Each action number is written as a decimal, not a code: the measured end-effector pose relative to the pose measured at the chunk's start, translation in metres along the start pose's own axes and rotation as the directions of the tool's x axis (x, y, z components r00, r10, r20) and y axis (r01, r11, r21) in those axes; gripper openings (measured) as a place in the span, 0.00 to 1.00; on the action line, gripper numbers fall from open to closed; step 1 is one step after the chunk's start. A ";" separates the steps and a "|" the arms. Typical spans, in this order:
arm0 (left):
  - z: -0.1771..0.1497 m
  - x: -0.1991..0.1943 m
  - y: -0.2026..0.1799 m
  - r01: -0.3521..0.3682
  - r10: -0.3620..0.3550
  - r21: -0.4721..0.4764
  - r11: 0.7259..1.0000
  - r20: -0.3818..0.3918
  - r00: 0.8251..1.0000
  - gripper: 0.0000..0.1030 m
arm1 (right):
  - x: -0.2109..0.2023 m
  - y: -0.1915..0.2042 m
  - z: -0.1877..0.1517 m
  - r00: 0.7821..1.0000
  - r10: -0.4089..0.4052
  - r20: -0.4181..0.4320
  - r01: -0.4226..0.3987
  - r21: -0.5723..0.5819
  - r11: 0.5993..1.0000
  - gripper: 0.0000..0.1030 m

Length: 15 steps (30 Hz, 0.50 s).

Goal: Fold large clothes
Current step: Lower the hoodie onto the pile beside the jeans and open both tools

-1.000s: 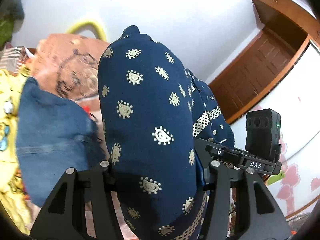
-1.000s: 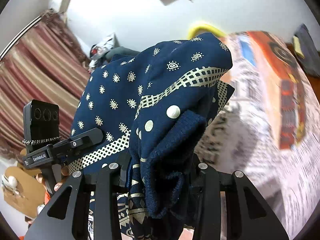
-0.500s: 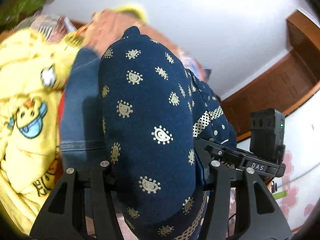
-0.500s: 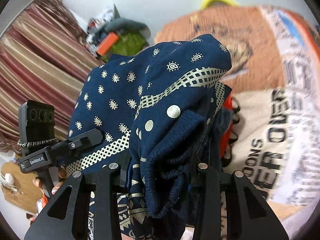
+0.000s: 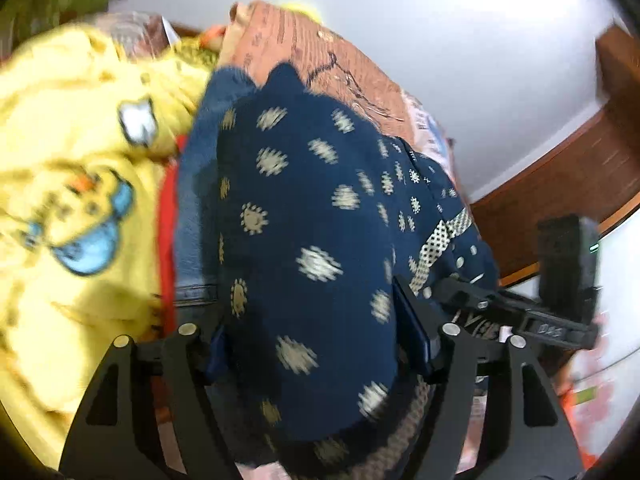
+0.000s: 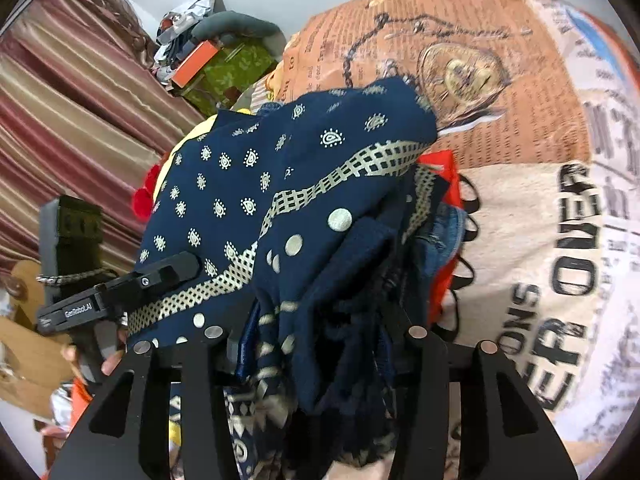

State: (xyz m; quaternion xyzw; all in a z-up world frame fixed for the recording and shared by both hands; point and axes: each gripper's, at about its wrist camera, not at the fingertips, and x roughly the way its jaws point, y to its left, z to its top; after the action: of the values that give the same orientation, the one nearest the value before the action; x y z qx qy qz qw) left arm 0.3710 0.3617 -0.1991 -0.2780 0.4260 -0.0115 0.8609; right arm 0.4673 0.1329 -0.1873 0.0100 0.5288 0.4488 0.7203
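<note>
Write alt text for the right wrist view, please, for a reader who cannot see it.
The right tool is shut on a bunched navy blue cloth with pale dots and a checked band. Behind it lies an orange and cream printed bedsheet, and the left tool holds the same cloth beside striped curtains.

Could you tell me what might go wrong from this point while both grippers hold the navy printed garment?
The navy garment with cream print is bunched thickly in both the left gripper and right gripper, so a layer could slip out. It hangs close over the yellow cartoon-print garment and blue denim piece, so it might land on them or drag them along.
</note>
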 end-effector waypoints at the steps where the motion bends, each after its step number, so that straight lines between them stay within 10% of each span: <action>1: -0.001 -0.006 -0.007 -0.031 0.031 0.026 0.999 0.007 0.999 0.67 | -0.003 0.002 0.001 1.000 -0.016 0.006 0.016 -0.010 1.000 0.42; 15: -0.059 -0.047 -0.033 -0.308 0.292 0.232 0.923 0.103 0.951 0.94 | -0.019 0.013 -0.040 0.961 -0.262 0.092 0.275 -0.186 0.943 0.69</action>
State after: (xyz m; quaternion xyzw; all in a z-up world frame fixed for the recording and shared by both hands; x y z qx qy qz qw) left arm 0.3046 0.3188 -0.1771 -0.1013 0.4299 0.0771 0.8938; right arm 0.4274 0.1100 -0.1842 -0.1185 0.4542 0.3959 0.7893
